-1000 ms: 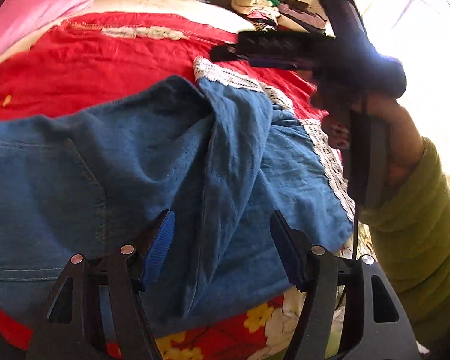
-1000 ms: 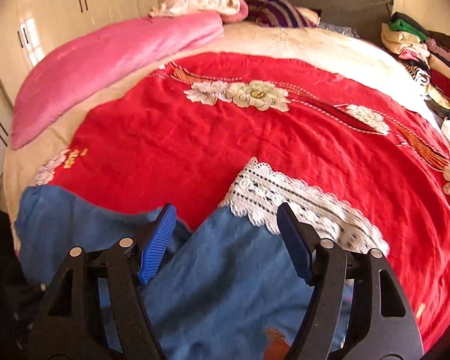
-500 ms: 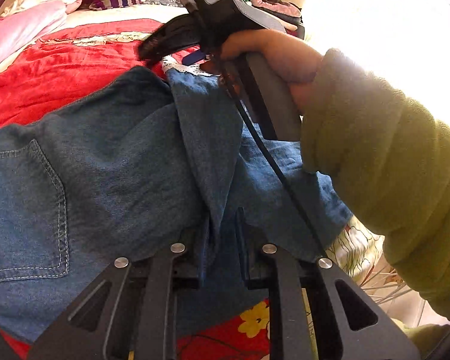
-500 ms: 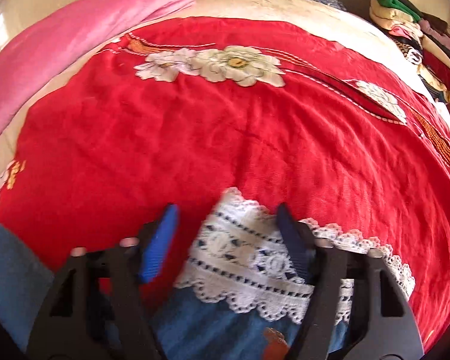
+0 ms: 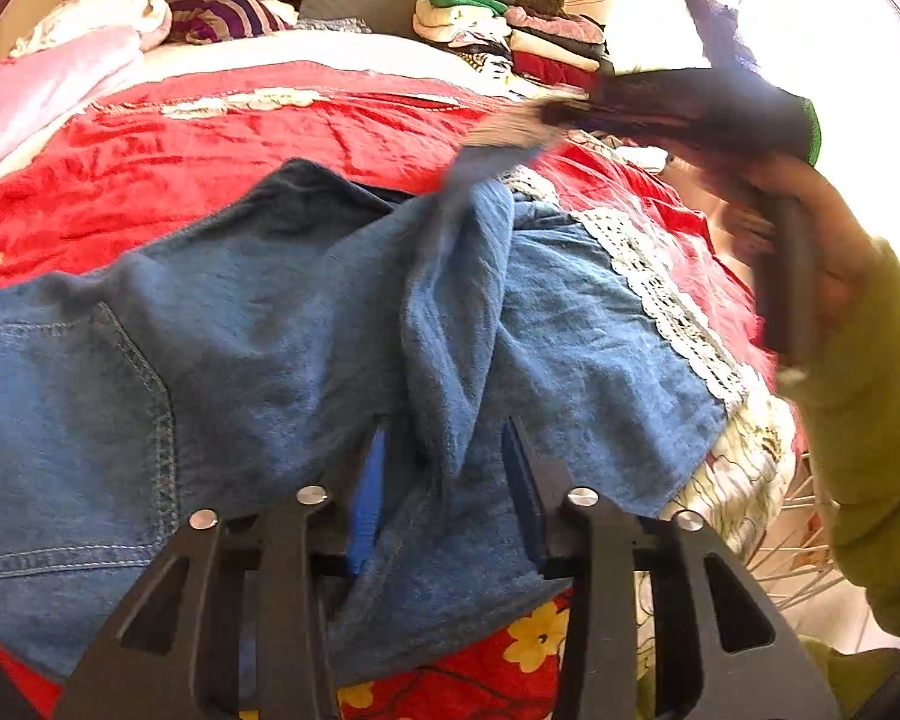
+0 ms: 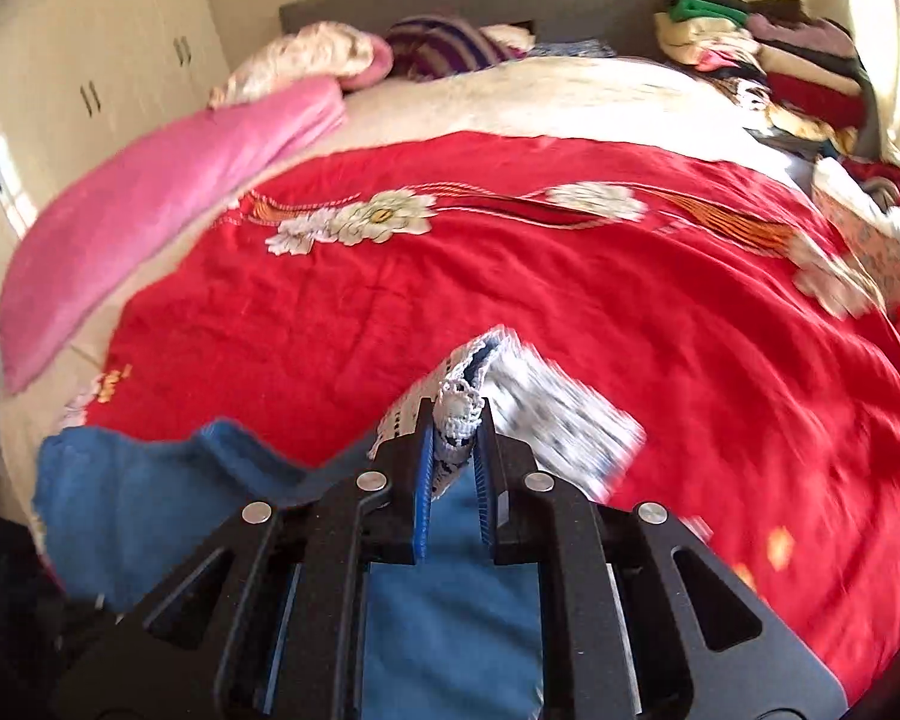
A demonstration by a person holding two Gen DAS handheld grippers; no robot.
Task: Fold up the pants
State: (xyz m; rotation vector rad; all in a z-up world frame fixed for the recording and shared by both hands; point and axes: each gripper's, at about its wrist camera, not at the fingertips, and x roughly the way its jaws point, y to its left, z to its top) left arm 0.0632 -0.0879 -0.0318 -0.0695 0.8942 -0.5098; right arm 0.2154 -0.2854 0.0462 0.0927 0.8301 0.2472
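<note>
Blue denim pants with white lace hems lie spread on a red bedspread. My left gripper sits low over the near edge of the pants. Its jaws are opening, with a raised fold of denim between the pads and a gap on either side. My right gripper is closing and its pads pinch the lace hem of one leg, lifted off the bedspread. In the left wrist view that right gripper is blurred at the upper right, held by a hand in a green sleeve.
A pink blanket and pillows lie by the grey headboard. Folded clothes are stacked at the back right. Cream wardrobe doors stand to the left. A white wire rack shows beside the bed's right edge.
The left jaws closed on the denim fold, then parted again. The right jaws closed on the lace hem and lifted it, and that hand swung to the right and away in the left wrist view.
</note>
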